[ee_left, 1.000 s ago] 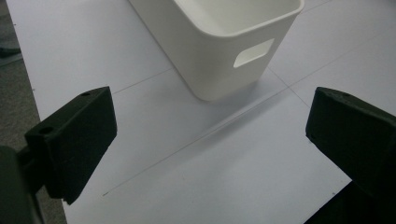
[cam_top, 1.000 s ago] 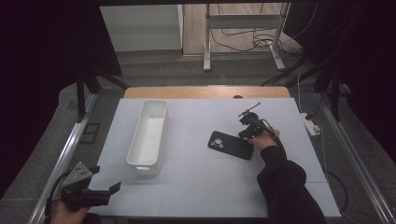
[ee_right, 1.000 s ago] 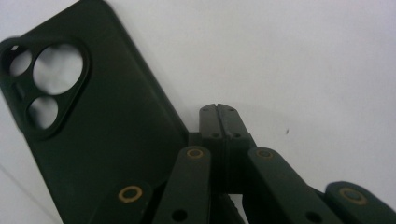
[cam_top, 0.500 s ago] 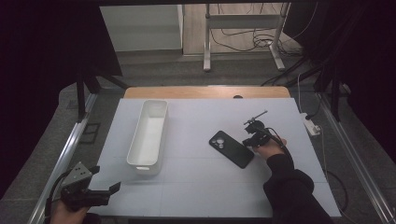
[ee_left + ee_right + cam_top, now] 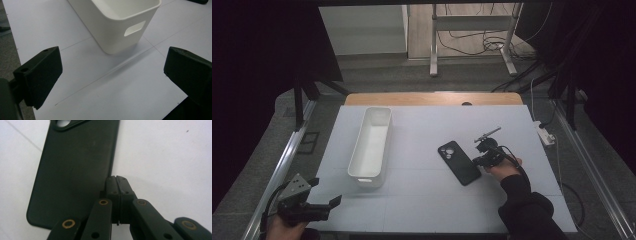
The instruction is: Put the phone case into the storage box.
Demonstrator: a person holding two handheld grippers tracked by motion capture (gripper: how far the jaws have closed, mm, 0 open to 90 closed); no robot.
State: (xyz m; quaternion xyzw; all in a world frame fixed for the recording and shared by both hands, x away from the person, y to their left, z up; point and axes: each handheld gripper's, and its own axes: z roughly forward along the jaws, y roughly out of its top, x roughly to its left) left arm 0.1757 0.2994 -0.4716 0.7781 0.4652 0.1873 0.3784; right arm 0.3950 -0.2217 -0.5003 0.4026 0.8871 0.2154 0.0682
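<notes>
Pushing with your right tool (image 5: 116, 178), its jaws pressed together against the phone case's (image 5: 459, 162) long edge right of tabletop centre, risks riding over it or spinning it.

A white-topped bench (image 5: 422, 200) with a wooden far edge stands on grey floor (image 5: 377, 70); metal stand legs (image 5: 472, 37) and cables (image 5: 477, 45) beyond, dark surroundings

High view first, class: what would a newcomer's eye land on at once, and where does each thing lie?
A long white bin stands left of centre on the pale table. A black phone case lies back-up to its right, with the shut right tool against its right edge. The left tool hangs open at the table's near left corner.
</notes>
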